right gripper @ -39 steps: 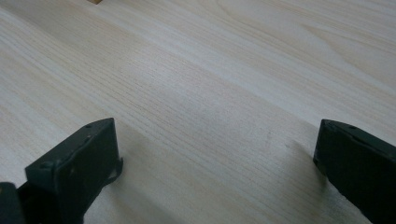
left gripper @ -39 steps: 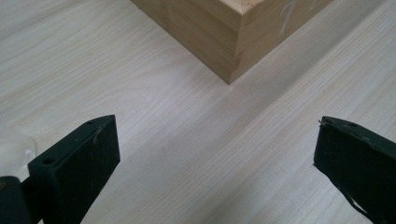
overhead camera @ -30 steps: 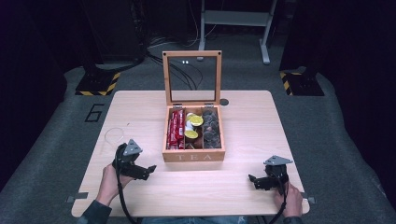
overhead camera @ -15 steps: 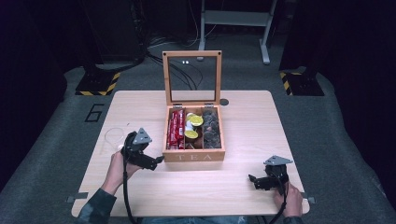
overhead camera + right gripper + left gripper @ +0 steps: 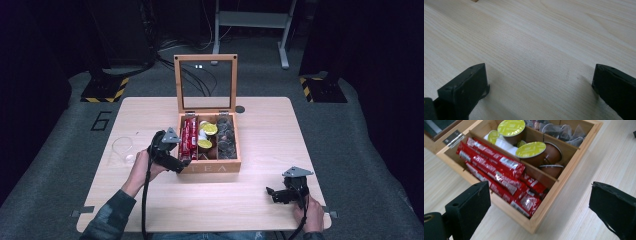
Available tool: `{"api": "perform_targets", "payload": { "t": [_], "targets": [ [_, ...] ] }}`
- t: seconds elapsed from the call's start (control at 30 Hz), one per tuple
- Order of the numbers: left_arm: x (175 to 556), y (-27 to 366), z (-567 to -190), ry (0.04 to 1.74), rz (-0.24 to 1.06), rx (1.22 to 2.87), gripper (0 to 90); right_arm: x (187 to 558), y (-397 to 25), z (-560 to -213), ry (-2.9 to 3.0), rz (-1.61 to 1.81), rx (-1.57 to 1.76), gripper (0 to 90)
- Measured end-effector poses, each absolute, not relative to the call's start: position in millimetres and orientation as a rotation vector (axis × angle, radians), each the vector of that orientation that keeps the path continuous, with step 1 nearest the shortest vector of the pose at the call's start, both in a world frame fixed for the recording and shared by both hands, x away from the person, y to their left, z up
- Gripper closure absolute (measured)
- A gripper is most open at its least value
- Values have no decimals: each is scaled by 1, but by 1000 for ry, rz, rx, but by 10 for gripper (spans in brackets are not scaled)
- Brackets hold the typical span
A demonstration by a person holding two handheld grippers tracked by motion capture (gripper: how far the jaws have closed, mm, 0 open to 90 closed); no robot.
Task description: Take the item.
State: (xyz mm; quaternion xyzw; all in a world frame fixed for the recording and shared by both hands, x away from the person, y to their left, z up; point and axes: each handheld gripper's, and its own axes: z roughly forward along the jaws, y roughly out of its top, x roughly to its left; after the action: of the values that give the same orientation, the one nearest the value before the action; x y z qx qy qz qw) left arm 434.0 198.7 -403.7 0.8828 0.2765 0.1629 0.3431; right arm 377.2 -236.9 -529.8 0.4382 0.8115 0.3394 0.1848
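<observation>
Red sachets (image 5: 499, 173), long and shiny, stacked in the box's left compartment as the high view has it, the ends of the lower ones reaching the front wall; same red strip at (image 5: 188, 140). None lifted, none out on the table. Beside them, in the middle compartment, green-lidded pods (image 5: 530, 150) over brown ones; beyond that, in the third compartment, clear bags of something dark (image 5: 559, 131), contents too dim to name. All inside a wooden tea box (image 5: 211, 167) near the middle of the table (image 5: 270, 130), its glass-paned lid (image 5: 205, 82) standing upright at the back.

Left gripper (image 5: 181, 164) just at the box's front left corner, tilted down toward the sachets. Jaws spread wide in the left gripper view, one to either side of the corner, nothing between them but the box edge and bare wood. No contact with a sachet yet.

Right gripper (image 5: 272, 195) well apart, low over the near right part of the table, jaws likewise wide apart and holding nothing, plain wood grain beneath.

Off to the left of the table, a clear glass (image 5: 121, 149), apparently empty.

Judging by this, very early: approach nearly made, grasp not begun. Left to do: lowering into the compartment, closing on a sachet, lifting it clear, probably carrying it elsewhere.
</observation>
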Motion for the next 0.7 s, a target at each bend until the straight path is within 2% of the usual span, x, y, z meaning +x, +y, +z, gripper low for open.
{"api": "perform_targets", "payload": {
  "t": [0.7],
  "targets": [
    [474, 139, -401, 651, 341, 2336, 30, 377, -237, -530, 2287, 956, 1235, 0]
  ]
}}
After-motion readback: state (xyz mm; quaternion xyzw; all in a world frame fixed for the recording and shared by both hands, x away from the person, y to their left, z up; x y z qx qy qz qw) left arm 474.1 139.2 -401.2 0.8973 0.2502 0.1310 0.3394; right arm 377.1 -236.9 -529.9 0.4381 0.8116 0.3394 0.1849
